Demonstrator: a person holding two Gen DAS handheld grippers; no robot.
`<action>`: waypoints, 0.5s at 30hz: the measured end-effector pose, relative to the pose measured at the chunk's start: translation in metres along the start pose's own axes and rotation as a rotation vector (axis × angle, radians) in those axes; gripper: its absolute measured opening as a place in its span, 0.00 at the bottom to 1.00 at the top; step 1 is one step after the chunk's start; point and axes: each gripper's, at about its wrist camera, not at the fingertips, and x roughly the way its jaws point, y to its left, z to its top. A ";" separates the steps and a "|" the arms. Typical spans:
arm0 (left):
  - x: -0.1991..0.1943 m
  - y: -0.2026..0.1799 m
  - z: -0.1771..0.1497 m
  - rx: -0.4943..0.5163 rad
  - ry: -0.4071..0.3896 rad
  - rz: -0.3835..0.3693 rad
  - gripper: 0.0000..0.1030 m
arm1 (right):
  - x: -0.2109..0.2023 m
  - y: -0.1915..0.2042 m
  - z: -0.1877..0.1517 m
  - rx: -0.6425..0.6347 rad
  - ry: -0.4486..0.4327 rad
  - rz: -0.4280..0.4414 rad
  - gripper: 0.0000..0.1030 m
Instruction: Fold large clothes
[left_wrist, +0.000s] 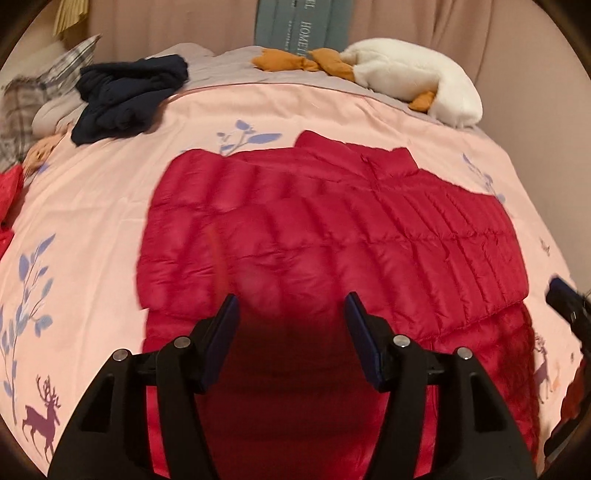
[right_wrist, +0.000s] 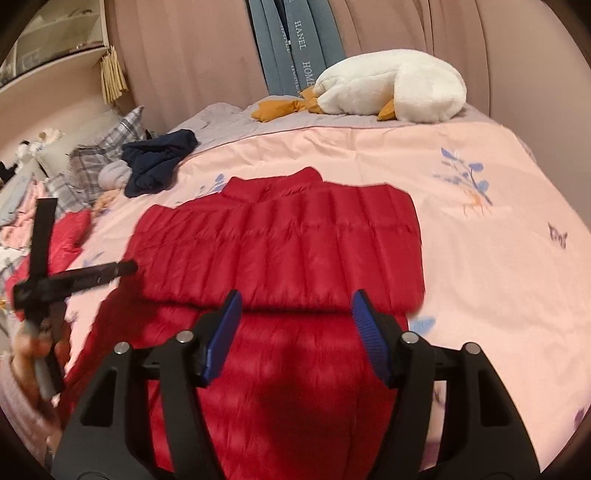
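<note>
A red quilted down jacket (left_wrist: 332, 236) lies flat on the pink bedspread (left_wrist: 92, 206), collar towards the far side, with a folded layer across its upper half. My left gripper (left_wrist: 291, 301) hovers open over the jacket's near part, nothing between its fingers. In the right wrist view the same jacket (right_wrist: 284, 243) fills the middle, and my right gripper (right_wrist: 295, 299) is open just above the folded layer's near edge. The left gripper (right_wrist: 79, 277) shows at the left of that view, held by a hand (right_wrist: 33, 354). The right gripper's tip (left_wrist: 565, 295) shows at the right edge.
A dark navy garment (left_wrist: 129, 98) is bunched at the far left of the bed. A white plush goose (left_wrist: 413, 75) with orange feet lies at the far side by the curtain. Plaid pillows (right_wrist: 99, 147) and another red garment (right_wrist: 70, 232) sit at the left. Pink bedspread (right_wrist: 498, 258) stretches to the right.
</note>
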 end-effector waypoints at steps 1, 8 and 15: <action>0.003 -0.003 0.001 0.006 0.001 0.003 0.58 | 0.011 0.000 0.004 0.005 0.007 -0.007 0.57; 0.026 -0.015 -0.007 0.072 0.032 0.049 0.58 | 0.076 -0.004 0.007 0.025 0.102 -0.085 0.53; 0.036 -0.015 -0.012 0.074 0.046 0.037 0.59 | 0.099 -0.006 -0.008 0.010 0.166 -0.100 0.55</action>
